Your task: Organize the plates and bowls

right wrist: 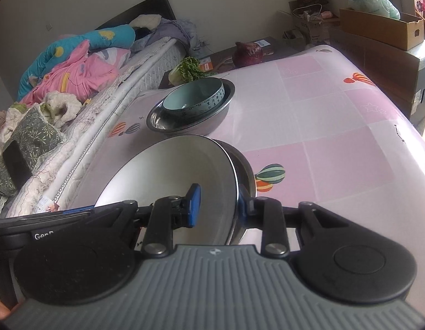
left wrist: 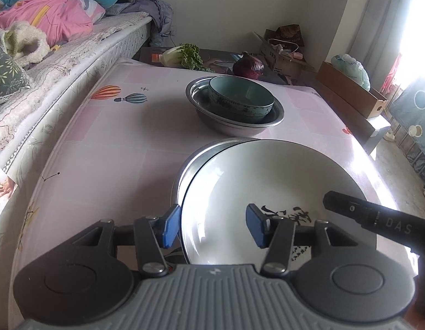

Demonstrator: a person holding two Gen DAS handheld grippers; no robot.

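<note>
Left wrist view: left hand-held gripper (left wrist: 213, 227) sits over the near rim of a white plate (left wrist: 267, 176) with black brush characters. Its 2 blue pads stand apart at medium width, 1 outside the plate's left rim, 1 over the plate's inner face. Whether either pad presses on the plate, I cannot tell. White plate rests in a metal dish (left wrist: 190, 162), whose rim shows just left of and behind the plate's edge.

Right wrist view: right hand-held gripper (right wrist: 216, 205) is narrowed onto the stacked right rims of the white plate (right wrist: 179, 170) and the metal dish (right wrist: 246, 165); 1 blue pad lies on the plate's inner face, the other finger is under the dish rim. Grip looks closed on both.

Landmark: the white plate. Beyond it on the worktop (left wrist: 116, 143), covered in a pink checked cloth with balloon prints, stands a steel bowl (left wrist: 234, 126) with a teal bowl (left wrist: 241, 99) nested inside, apart from the plate. Further beyond, past the worktop's far edge, a red cabbage (left wrist: 248, 66) and a leafy green vegetable (left wrist: 182, 55). Left of the plate, alongside the worktop, a bed (left wrist: 75, 52) with heaped bedding.
</note>
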